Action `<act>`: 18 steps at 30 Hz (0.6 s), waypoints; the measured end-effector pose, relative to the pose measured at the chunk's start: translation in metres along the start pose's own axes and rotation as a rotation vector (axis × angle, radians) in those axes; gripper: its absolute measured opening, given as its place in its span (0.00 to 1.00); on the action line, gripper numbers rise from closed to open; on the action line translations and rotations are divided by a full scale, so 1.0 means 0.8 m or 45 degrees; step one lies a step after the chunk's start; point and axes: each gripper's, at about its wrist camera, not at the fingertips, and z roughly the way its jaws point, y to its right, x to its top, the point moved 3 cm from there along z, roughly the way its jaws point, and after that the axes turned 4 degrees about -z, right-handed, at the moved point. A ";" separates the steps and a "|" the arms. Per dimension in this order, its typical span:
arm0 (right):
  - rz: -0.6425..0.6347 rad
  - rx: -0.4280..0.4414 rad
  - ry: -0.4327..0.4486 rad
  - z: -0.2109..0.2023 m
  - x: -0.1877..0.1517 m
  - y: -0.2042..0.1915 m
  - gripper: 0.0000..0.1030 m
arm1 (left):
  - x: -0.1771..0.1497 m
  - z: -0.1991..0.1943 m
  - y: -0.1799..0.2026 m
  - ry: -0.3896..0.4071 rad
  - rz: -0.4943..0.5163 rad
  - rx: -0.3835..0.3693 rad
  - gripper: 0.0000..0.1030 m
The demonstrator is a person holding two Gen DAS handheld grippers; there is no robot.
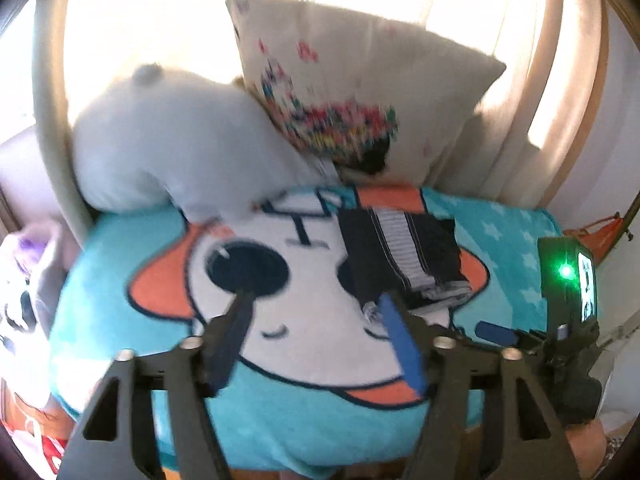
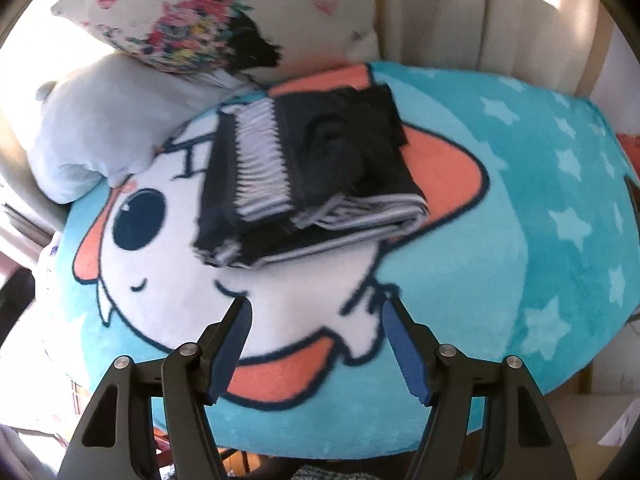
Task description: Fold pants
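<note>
Lying folded on one teal cushion (image 2: 540,200), one pair of pants (image 2: 304,168); both grippers' fingers (image 2: 240,324) spread apart, empty.

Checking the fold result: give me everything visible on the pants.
The pants lie folded into a compact, roughly rectangular stack of several layers. The fabric is dark navy or black and looks soft, with a grey-and-white striped band along one side; striped layer edges show at the near end. The stack rests flat on the white and orange part of the cartoon-print turquoise blanket, near the pillows. Neither gripper touches it; both sets of jaws stand open, empty, short of it. Top surface is slightly rumpled; motion blur hides finer detail.
</note>
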 end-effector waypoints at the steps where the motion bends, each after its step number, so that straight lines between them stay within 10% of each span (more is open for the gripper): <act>1: -0.016 -0.011 0.018 -0.005 0.002 -0.005 0.70 | 0.005 -0.010 -0.002 0.051 0.005 0.021 0.74; 10: -0.007 -0.083 0.057 -0.025 0.007 -0.006 0.71 | 0.044 -0.080 -0.016 0.382 -0.047 0.084 1.00; 18: 0.084 -0.111 0.086 -0.045 0.005 0.023 0.71 | 0.069 -0.057 0.015 0.245 -0.025 0.029 1.00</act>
